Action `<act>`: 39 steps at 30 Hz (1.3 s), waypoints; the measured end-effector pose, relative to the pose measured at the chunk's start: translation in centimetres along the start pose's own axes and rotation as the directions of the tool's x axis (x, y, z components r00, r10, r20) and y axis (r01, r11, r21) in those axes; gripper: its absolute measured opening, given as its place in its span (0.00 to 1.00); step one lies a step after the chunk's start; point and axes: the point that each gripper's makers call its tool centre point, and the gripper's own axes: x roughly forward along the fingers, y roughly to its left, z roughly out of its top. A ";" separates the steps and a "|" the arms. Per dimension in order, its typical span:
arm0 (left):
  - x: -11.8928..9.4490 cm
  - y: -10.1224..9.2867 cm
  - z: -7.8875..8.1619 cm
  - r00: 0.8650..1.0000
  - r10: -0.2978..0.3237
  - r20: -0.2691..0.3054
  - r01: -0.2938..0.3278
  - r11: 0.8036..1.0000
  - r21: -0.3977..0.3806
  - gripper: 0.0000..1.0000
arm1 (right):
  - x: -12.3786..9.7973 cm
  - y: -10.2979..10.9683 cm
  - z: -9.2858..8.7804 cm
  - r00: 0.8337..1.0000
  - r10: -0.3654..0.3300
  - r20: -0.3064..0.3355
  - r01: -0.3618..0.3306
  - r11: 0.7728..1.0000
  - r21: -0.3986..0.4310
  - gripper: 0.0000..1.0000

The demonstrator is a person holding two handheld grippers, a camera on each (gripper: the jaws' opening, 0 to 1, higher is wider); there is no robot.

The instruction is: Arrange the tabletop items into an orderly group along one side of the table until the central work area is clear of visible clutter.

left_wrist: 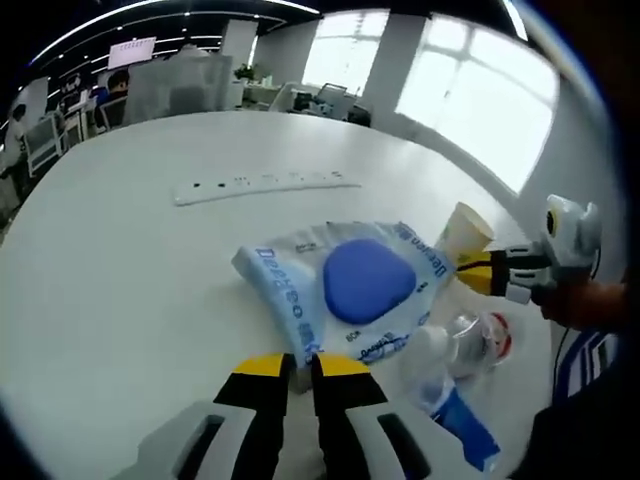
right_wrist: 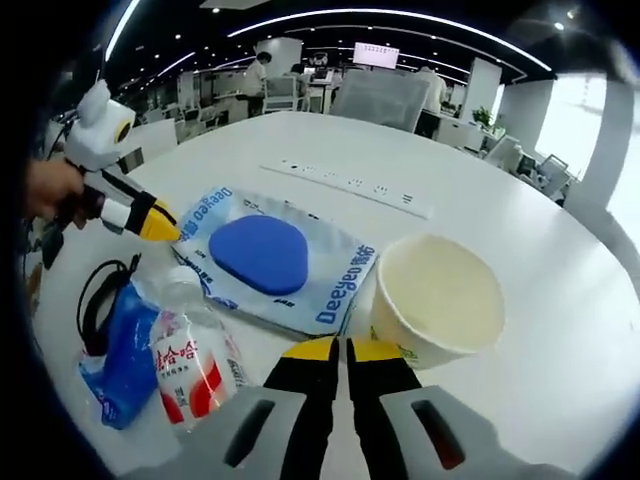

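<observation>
A white-and-blue wipes pack (left_wrist: 345,285) (right_wrist: 265,260) with a blue lid lies flat on the white table (left_wrist: 130,270). My left gripper (left_wrist: 303,368) (right_wrist: 162,224) is shut on one corner of the pack. An empty paper cup (left_wrist: 463,232) (right_wrist: 435,295) stands upright beside the pack. My right gripper (right_wrist: 342,350) (left_wrist: 472,276) is shut, its yellow tips at the pack's edge next to the cup; whether they pinch the pack I cannot tell. A clear bottle (left_wrist: 470,340) (right_wrist: 190,360) with a red-and-white label lies next to a blue packet (left_wrist: 465,425) (right_wrist: 125,350).
A long white power strip (left_wrist: 265,185) (right_wrist: 350,185) lies beyond the pack toward the table's middle. A black cable loop (right_wrist: 95,295) sits by the blue packet near the table edge. A person's hand (right_wrist: 50,190) holds the left gripper. Office desks and chairs stand beyond the table.
</observation>
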 end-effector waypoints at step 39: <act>-16.8 -3.3 3.0 0.944 0.049 0.326 -0.077 0.994 0.072 0.60 | -4.4 -8.7 4.8 0.984 -0.096 0.150 0.071 0.984 0.165 0.21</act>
